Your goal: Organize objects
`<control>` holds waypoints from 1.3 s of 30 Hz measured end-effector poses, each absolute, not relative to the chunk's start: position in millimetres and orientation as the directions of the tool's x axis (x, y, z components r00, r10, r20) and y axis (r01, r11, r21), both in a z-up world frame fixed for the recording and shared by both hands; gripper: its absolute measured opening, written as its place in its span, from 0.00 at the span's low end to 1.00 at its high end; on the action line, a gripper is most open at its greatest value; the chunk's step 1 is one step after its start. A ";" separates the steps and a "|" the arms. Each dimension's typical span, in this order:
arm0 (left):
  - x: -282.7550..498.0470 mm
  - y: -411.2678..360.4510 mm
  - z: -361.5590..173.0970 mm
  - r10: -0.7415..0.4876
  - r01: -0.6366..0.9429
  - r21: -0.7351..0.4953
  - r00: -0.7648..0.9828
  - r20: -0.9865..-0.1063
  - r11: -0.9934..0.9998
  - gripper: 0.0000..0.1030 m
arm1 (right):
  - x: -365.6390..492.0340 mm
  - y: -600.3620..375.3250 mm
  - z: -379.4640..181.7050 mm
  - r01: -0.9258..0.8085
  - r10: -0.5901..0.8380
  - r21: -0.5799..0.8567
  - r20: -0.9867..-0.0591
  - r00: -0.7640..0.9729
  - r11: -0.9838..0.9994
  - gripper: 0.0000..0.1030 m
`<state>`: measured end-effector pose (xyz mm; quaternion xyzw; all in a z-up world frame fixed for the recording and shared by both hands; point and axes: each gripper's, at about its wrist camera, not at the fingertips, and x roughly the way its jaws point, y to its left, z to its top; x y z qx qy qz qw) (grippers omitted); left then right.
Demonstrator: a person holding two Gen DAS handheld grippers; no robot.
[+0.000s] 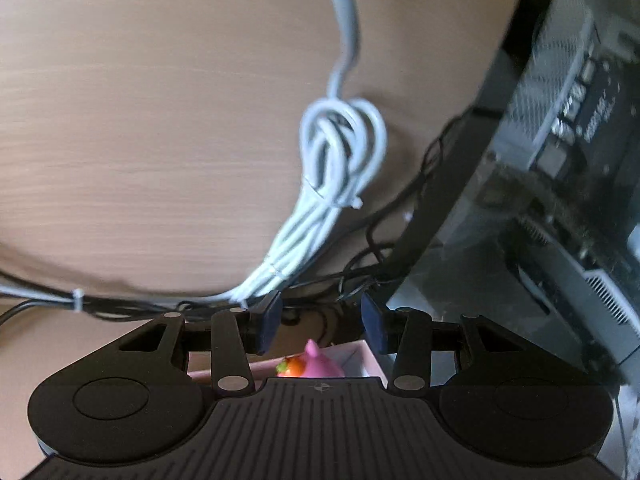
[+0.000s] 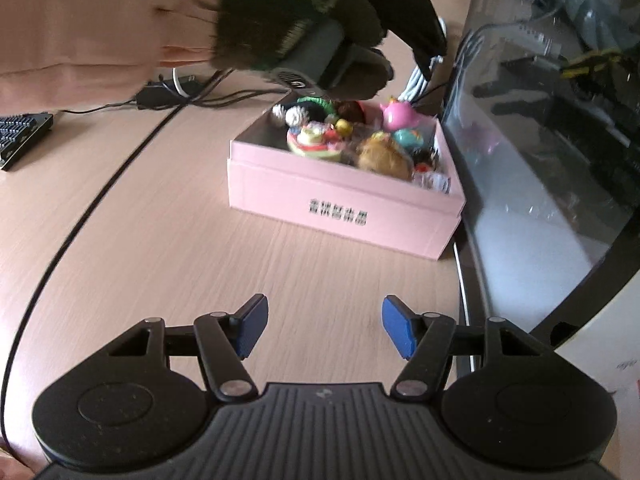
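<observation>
Pale wood desk in daylight

The desk (image 2: 168,240) carried black cables (image 2: 80,216), a bundled grey cord (image 1: 340,148), a keyboard (image 2: 20,140), and a glass-sided computer case (image 2: 560,140).

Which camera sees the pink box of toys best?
The right wrist view: the whole pink box shows, full of small toys. The left wrist view catches only a corner of it, with one pink toy, behind the left gripper.
</observation>
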<state>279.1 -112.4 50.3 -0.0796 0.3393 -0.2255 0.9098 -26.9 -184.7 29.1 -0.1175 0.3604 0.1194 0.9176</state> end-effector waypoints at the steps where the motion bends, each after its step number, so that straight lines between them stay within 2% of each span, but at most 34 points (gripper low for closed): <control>1: 278.0 -114.8 47.5 -0.482 0.377 -0.302 0.653 -0.583 0.876 0.46 | -27.1 -186.0 27.2 -0.305 0.136 -0.125 -0.694 0.707 0.944 0.62; 4: 266.2 -119.0 38.9 -0.527 0.425 -0.319 0.590 -0.612 0.847 0.46 | -23.8 -190.9 23.7 -0.292 0.130 -0.116 -0.701 0.701 0.949 0.63; 7: 243.7 -112.6 39.5 -0.525 0.461 -0.279 0.583 -0.620 0.842 0.46 | -18.6 -193.7 23.5 -0.266 0.119 -0.106 -0.698 0.706 0.958 0.63; 10: 230.8 -93.0 43.6 -0.555 0.439 -0.352 0.529 -0.642 0.827 0.46 | -14.6 -192.0 26.1 -0.262 0.130 -0.089 -0.691 0.711 0.961 0.64; 13: 212.5 -71.8 44.9 -0.578 0.404 -0.420 0.460 -0.674 0.812 0.46 | -13.5 -186.6 29.1 -0.281 0.147 -0.092 -0.678 0.720 0.955 0.69; 17: 169.5 -45.5 60.9 -0.583 0.428 -0.403 0.494 -0.645 0.809 0.46 | -12.8 -178.5 32.8 -0.307 0.163 -0.104 -0.666 0.728 0.946 0.70; 19: 147.8 -30.7 69.8 -0.510 0.381 -0.341 0.577 -0.638 0.859 0.46 | -12.1 -176.7 33.3 -0.310 0.163 -0.107 -0.667 0.727 0.945 0.70; 21: 128.7 -19.3 73.5 -0.345 0.261 -0.227 0.674 -0.653 0.938 0.46 | -10.9 -175.1 33.0 -0.309 0.157 -0.116 -0.665 0.730 0.944 0.70; 23: 118.2 -12.9 70.9 -0.242 0.178 -0.163 0.702 -0.670 0.970 0.46 | -9.2 -174.8 32.4 -0.304 0.149 -0.123 -0.666 0.731 0.945 0.70; 28: 126.5 -6.7 48.3 -0.210 0.099 -0.192 0.642 -0.737 0.976 0.46 | 4.3 -177.9 28.1 -0.271 0.121 -0.118 -0.682 0.722 0.955 0.70; 33: 146.4 -12.2 24.9 -0.155 0.066 -0.145 0.615 -0.773 0.987 0.47 | 15.8 -173.1 26.8 -0.246 0.099 -0.124 -0.678 0.729 0.961 0.70; 35: 146.3 3.5 21.8 -0.143 0.039 -0.151 0.611 -0.779 0.988 0.69 | 24.0 -171.2 25.0 -0.227 0.078 -0.132 -0.679 0.729 0.965 0.68; 37: 144.2 20.1 20.4 -0.146 0.000 -0.184 0.612 -0.778 0.983 0.79 | 33.4 -169.9 23.1 -0.199 0.049 -0.144 -0.682 0.730 0.969 0.66; 39: 140.8 35.2 20.6 -0.130 -0.036 -0.195 0.623 -0.771 0.980 0.84 | 43.5 -169.3 21.6 -0.171 0.021 -0.154 -0.681 0.732 0.973 0.61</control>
